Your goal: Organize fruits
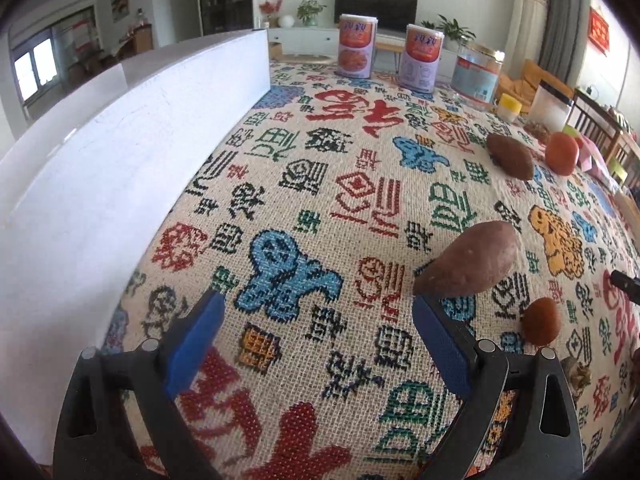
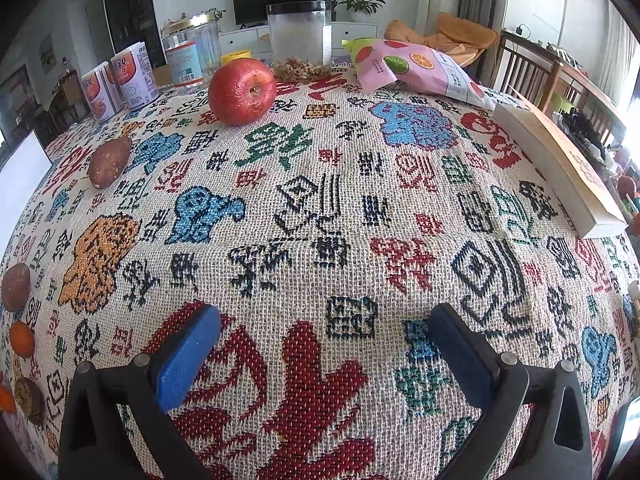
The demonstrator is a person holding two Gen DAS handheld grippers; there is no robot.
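My left gripper (image 1: 316, 304) is open and empty above the patterned tablecloth. A sweet potato (image 1: 468, 260) lies just beyond its right finger. A small orange fruit (image 1: 540, 322) lies to the right of it. A second sweet potato (image 1: 510, 156) and a red apple (image 1: 562, 154) sit farther back right. My right gripper (image 2: 326, 320) is open and empty over bare cloth. The red apple (image 2: 242, 91) stands far ahead left, with a sweet potato (image 2: 109, 162) to its left. Another sweet potato (image 2: 16, 286), an orange fruit (image 2: 22, 338) and a brown fruit (image 2: 30, 400) lie at the left edge.
A white box (image 1: 120, 140) stands along the left. Two cans (image 1: 357, 46), a clear jar (image 1: 478, 74) and a yellow-lidded cup (image 1: 509, 107) stand at the back. A jar with nuts (image 2: 300, 40), a snack bag (image 2: 416, 68) and a book (image 2: 560, 164) sit at the right.
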